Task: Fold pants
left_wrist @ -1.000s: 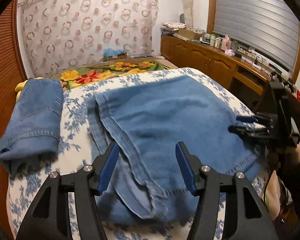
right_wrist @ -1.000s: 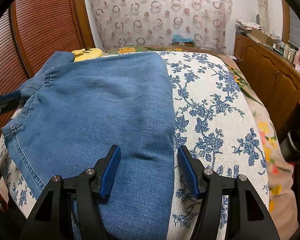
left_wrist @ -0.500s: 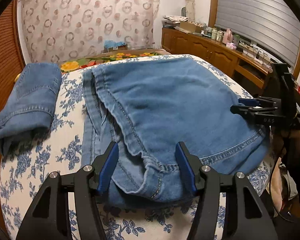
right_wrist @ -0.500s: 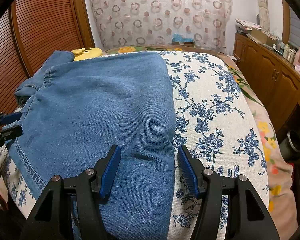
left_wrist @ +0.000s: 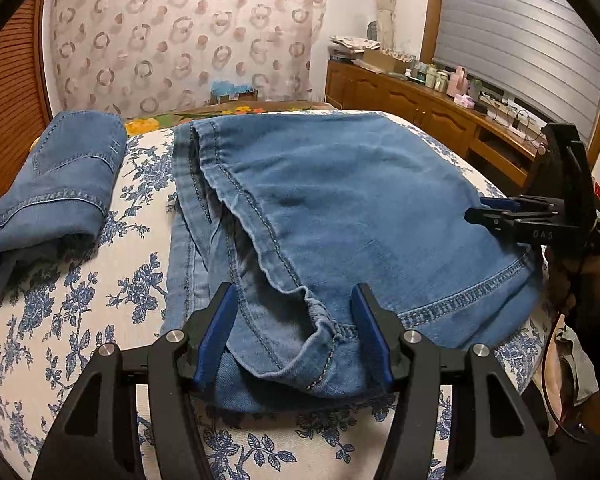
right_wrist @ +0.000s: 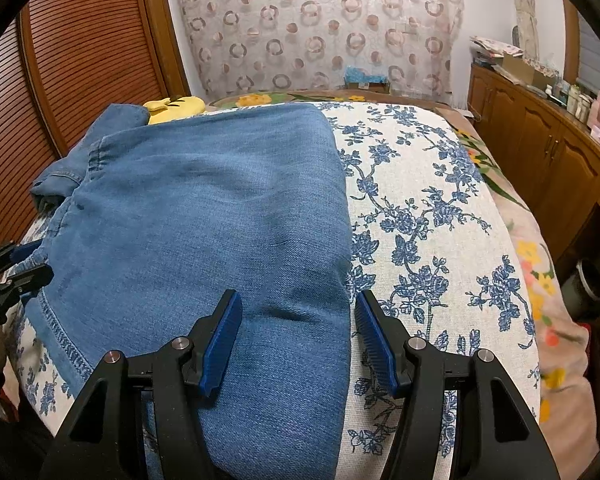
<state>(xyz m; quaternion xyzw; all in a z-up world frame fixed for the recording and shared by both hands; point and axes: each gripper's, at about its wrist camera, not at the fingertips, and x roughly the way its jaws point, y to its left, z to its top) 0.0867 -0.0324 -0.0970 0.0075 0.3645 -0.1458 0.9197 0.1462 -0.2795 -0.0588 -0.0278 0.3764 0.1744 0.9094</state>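
Both sets of jaws are standing apart over denim: the left gripper [left_wrist: 292, 336] is straddling the bunched waistband corner of the pants [left_wrist: 340, 208] with its blue pads clear of the cloth, and the right gripper [right_wrist: 298, 336] is closing its jaws around the folded side edge, fabric lying between them but not yet pinched.

Those pants are lying folded on the bed [right_wrist: 420, 208], a mid-blue washed denim with pale stitching. From the left wrist view, the layers are showing slightly offset along the left side, a lighter under-layer peeking out, and the near corner is puckering where the elastic gathers. A hem with a double row of thread is running along the right near edge. From the right wrist view, the top surface is looking mostly smooth, with one soft crease near the pads.

Just beside them, to the left in the left wrist view, a second pair of folded jeans [left_wrist: 60, 184] is resting on the blue-flowered cover. A yellow soft toy [right_wrist: 176, 106] is peeking out behind, and a wooden cabinet [right_wrist: 540, 152] is lining the wall
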